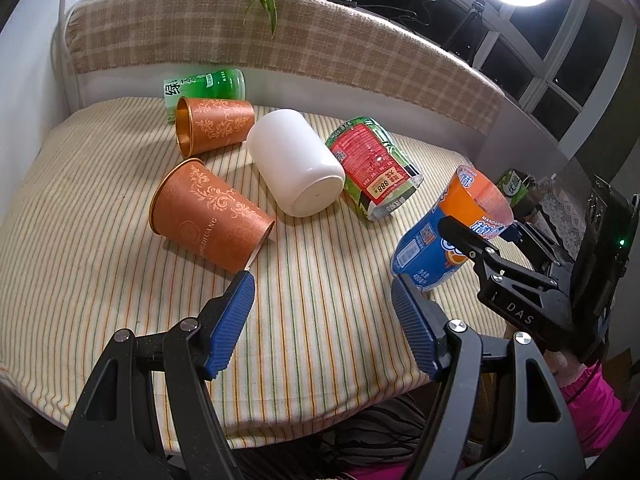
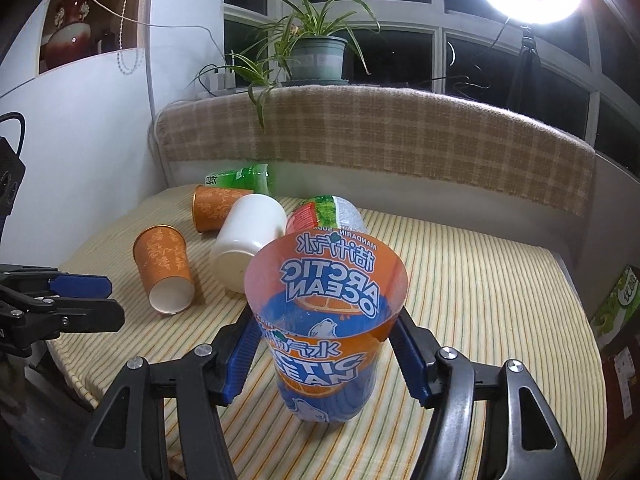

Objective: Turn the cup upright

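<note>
A clear plastic cup (image 2: 326, 332) with blue and orange "Arctic Ocean" print stands mouth up on the striped cloth, tilted a little. My right gripper (image 2: 326, 344) is shut on it, blue pads against both sides. It also shows in the left wrist view (image 1: 448, 232), held by the right gripper (image 1: 476, 248). My left gripper (image 1: 322, 312) is open and empty above the cloth, just right of a lying orange paper cup (image 1: 208, 216).
A second orange cup (image 1: 214, 124), a white cup (image 1: 296, 162), a green bottle (image 1: 204, 86) and a red-green cup (image 1: 374, 164) lie on their sides on the round table (image 1: 120, 320). A checked cushion back (image 1: 280, 44) runs behind.
</note>
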### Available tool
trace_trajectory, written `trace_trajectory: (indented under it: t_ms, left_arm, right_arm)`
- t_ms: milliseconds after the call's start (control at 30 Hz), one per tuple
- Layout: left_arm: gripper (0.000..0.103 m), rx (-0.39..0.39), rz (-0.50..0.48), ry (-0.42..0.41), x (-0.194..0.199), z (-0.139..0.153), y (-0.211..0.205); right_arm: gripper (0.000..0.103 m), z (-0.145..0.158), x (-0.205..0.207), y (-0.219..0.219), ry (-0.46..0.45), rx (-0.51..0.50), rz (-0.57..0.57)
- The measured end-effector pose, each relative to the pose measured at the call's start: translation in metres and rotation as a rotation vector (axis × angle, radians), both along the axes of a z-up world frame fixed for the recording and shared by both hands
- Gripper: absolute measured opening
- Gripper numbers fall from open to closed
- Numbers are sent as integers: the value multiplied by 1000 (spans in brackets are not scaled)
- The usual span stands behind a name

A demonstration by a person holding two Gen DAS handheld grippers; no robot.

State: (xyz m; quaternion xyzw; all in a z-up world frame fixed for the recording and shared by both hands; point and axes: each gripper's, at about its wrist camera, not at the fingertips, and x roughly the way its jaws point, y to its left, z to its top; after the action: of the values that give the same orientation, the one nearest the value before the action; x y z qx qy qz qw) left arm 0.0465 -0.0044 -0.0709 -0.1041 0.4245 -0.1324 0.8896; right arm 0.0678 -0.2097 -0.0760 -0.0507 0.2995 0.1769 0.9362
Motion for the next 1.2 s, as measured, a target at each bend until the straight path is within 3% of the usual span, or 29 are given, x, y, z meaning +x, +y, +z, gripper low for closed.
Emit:
trace_trajectory:
  t_ms: [300,700,1200]
  left_arm:
    - [73,0,-1,0,0,0,-1]
    - [73,15,-4,-12,-1,4,-6]
    - [73,67,5,-157,-5,30,-20]
  right_arm:
    - [66,0,-3,-3,15,27,15]
    - [78,4,-7,-14,32,81,16]
    - [82,30,-39,-47,8,175,-20]
